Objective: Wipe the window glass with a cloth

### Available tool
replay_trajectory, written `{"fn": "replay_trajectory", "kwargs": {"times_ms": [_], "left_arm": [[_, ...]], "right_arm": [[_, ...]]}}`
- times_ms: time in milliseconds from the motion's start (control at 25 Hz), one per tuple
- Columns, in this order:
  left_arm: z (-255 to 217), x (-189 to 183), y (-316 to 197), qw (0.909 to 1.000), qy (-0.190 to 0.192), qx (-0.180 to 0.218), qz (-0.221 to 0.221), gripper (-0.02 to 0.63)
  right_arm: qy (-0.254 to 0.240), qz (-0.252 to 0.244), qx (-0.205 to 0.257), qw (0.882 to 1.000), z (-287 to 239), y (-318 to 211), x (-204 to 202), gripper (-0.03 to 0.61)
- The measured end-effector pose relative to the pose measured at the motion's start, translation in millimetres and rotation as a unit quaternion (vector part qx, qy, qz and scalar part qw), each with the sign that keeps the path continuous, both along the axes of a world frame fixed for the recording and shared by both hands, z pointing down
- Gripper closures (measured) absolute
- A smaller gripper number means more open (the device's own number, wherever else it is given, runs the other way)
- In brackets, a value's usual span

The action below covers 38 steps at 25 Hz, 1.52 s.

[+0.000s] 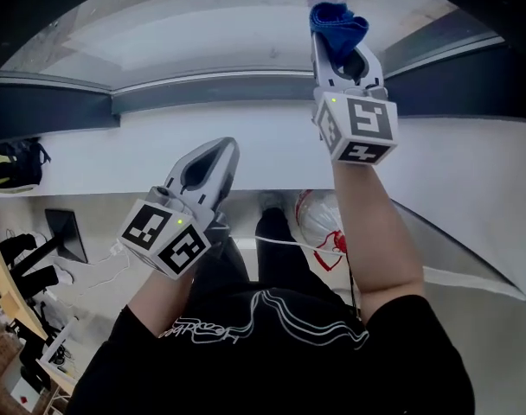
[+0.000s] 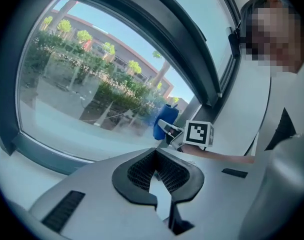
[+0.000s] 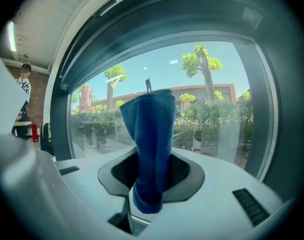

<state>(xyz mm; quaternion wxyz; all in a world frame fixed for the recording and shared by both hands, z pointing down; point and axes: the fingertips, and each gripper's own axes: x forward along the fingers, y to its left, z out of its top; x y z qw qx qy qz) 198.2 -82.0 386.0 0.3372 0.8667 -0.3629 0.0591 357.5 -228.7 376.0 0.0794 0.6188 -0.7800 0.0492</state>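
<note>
A blue cloth [image 1: 336, 22] sticks up out of my right gripper [image 1: 341, 48], which is shut on it and raised to the window glass [image 1: 202, 33]. In the right gripper view the cloth [image 3: 151, 144] stands folded between the jaws in front of the glass [image 3: 217, 104], with trees and a building outside. My left gripper [image 1: 213, 156] hangs lower, in front of the white sill, jaws shut and holding nothing. In the left gripper view its jaws [image 2: 159, 178] are together, and beyond them the right gripper [image 2: 170, 130] holds the cloth [image 2: 164, 119] against the glass [image 2: 87, 84].
A dark window frame [image 1: 211, 93] runs under the glass, above a white sill [image 1: 471, 171]. Below are the person's legs and a red-and-white bag [image 1: 319, 223] on the floor. A black bag [image 1: 16, 158] and cluttered furniture [image 1: 21, 284] stand at the left.
</note>
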Motion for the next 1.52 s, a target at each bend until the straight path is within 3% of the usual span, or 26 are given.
{"fn": "replay_trajectory", "kwargs": {"times_ms": [240, 560, 920, 1200, 1320, 1520], "left_arm": [[3, 49, 2, 0.9994, -0.006, 0.004, 0.033, 0.609], [12, 88, 2, 0.9977, -0.011, 0.009, 0.066, 0.609], [23, 104, 6, 0.9964, -0.010, 0.005, 0.084, 0.609], [22, 81, -7, 0.9975, -0.004, 0.017, 0.069, 0.609], [24, 58, -9, 0.9980, -0.007, 0.025, 0.058, 0.609], [26, 0, -14, 0.9993, -0.007, 0.029, 0.020, 0.609]], "right_arm": [[-0.009, 0.058, 0.004, 0.998, 3, 8, 79, 0.485], [-0.014, 0.127, 0.003, 0.992, 15, 13, 154, 0.485], [-0.029, 0.186, 0.000, 0.982, 27, 16, 195, 0.485], [-0.012, 0.170, -0.013, 0.985, 38, 18, 173, 0.486], [0.003, 0.138, -0.013, 0.990, 42, 21, 132, 0.485], [0.012, 0.055, -0.019, 0.998, 50, 18, 31, 0.485]]}}
